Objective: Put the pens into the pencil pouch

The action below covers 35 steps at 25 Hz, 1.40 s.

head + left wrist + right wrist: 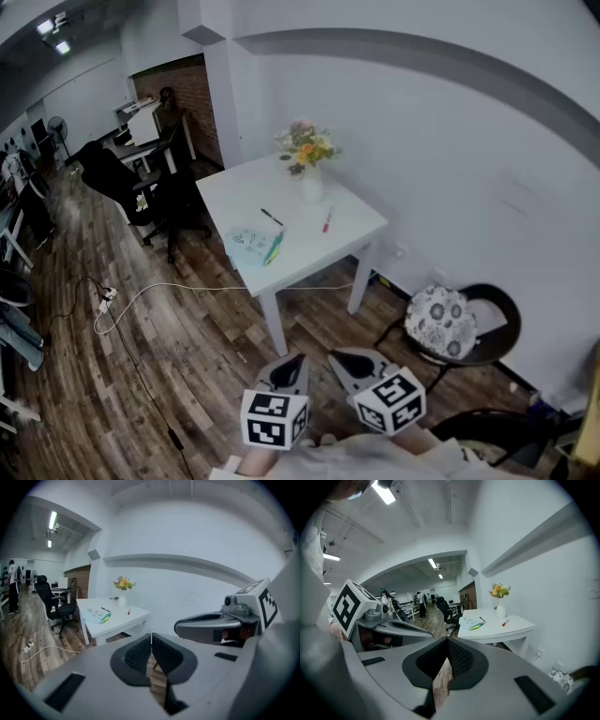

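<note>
Right, nearest first: the left gripper point(151, 638) and the right gripper point(446, 641) are held low and side by side. Each has its jaws pressed together on nothing, sensibly enough with the work well out of reach. Across the floor stands the white table point(234, 192). The pencil pouch point(249, 244) lies near its front edge, with something green-yellow at its mouth, perhaps a pen, too small to tell. Beyond it a black pen point(272, 217) and a red pen point(327, 221) lie loose, short of the flower vase point(312, 185).

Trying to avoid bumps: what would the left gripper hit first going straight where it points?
The left gripper would probably meet the wooden floor short of the white table; depth is unclear.
</note>
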### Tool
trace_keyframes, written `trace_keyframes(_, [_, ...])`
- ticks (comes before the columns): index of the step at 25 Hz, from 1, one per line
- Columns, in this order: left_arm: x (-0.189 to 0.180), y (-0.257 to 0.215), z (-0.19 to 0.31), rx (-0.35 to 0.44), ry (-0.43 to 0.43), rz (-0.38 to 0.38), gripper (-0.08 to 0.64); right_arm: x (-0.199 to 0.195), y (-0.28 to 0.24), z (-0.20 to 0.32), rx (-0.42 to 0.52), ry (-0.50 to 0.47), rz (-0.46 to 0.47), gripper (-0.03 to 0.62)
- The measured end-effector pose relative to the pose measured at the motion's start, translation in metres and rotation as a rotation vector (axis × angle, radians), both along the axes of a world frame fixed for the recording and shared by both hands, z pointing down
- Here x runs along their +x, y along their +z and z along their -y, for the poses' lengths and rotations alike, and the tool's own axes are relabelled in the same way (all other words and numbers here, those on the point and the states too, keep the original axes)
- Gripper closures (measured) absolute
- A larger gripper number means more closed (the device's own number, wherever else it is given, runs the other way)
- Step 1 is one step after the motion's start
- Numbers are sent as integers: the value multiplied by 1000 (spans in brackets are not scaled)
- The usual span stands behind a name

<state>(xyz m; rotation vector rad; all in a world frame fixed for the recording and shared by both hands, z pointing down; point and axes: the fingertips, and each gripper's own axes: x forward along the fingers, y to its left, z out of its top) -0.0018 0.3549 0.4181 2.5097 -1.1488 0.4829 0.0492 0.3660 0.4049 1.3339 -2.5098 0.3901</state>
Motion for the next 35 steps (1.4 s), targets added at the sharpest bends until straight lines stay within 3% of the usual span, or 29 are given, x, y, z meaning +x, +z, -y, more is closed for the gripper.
trace_keyframes(14, [1,4,6,-11,8,7,549,-11,7,2,-17,-36,-10,586])
trace_keyframes(19, [3,1,13,27,-1,-25,549,2,1,11,34,30,41,584])
trace_keyframes(24, [5,2,22,33,-33,0,548,16,3,23,60,70,9,583])
trace_keyframes(25, [6,2,24,35,-35,-4,546,17,3,25,63,65,8,575])
trace_keyframes(27, [10,4,26,36,-39,-7,541,21,5,27,54,58,7,478])
trace_keyframes(30, [15,9,26,22,-42,-10,483,27,10,24,38,57,9,476])
trace_keyframes(35, [26,19,24,-11,-40,-7,454,42,13,26,16,80,12,471])
